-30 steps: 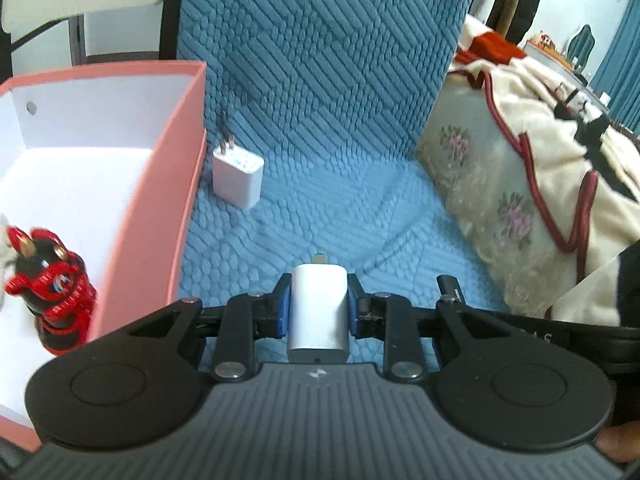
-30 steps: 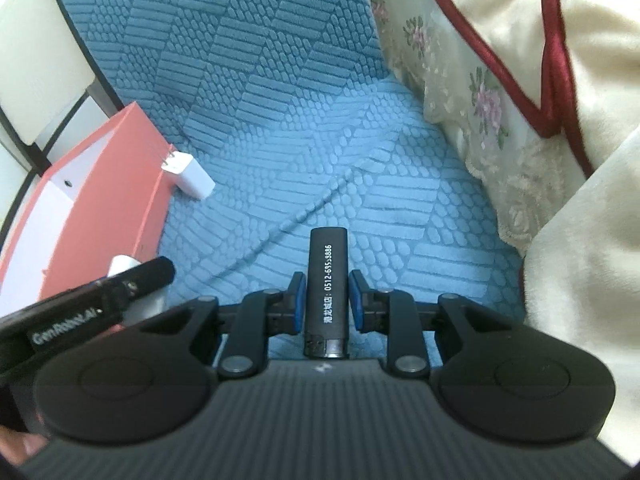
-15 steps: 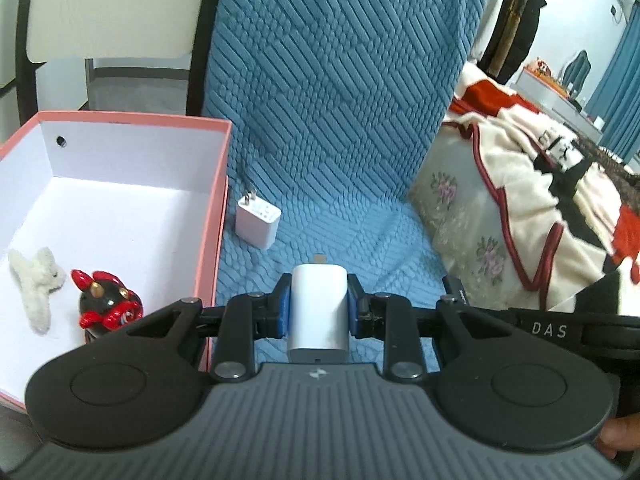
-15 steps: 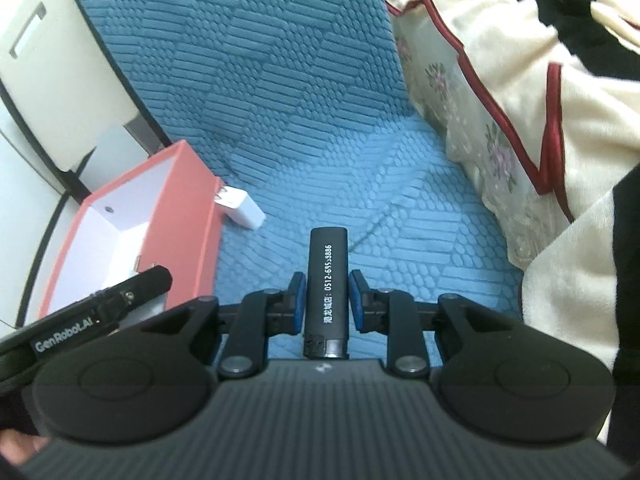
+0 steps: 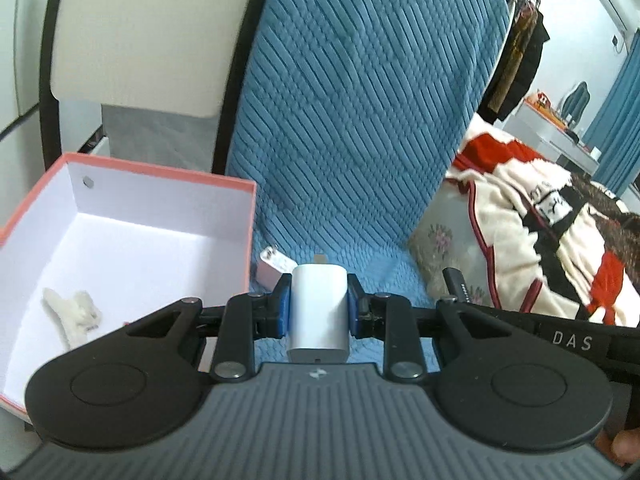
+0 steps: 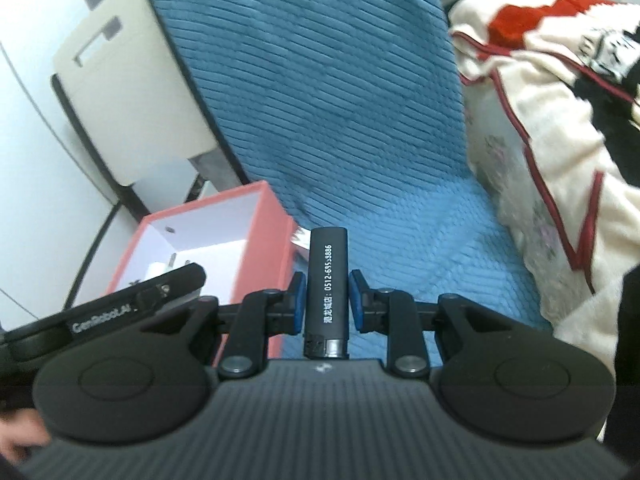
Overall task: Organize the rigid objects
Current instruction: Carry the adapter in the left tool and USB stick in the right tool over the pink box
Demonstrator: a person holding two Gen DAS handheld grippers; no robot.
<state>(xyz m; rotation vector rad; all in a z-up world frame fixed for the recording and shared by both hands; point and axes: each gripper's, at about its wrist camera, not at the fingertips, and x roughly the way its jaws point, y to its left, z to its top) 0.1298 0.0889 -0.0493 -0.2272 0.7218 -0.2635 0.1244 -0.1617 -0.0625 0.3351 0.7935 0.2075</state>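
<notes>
Partway done. Inside the pink cardboard box (image 5: 160, 184): a white fluffy hair clip (image 5: 74, 314). Left gripper (image 5: 318, 308) pinching a white plastic charger block (image 5: 318, 312); right gripper (image 6: 326, 304) pinching a black lighter-shaped stick (image 6: 327, 280), both above and beside the box. Second white plug adapter (image 5: 272, 266) just beside the box, unpacked.

White charger (image 5: 318, 312): rounded block, plug end pointing away, clamped between the blue jaws. Black lighter (image 6: 327, 288): slim stick with white print along its length, clamped lengthwise between the blue jaws. Second white charger (image 5: 271, 267): lies on the blue quilted cover just beside the pink box (image 5: 200, 184), prongs up. The box is open, white inside.
</notes>
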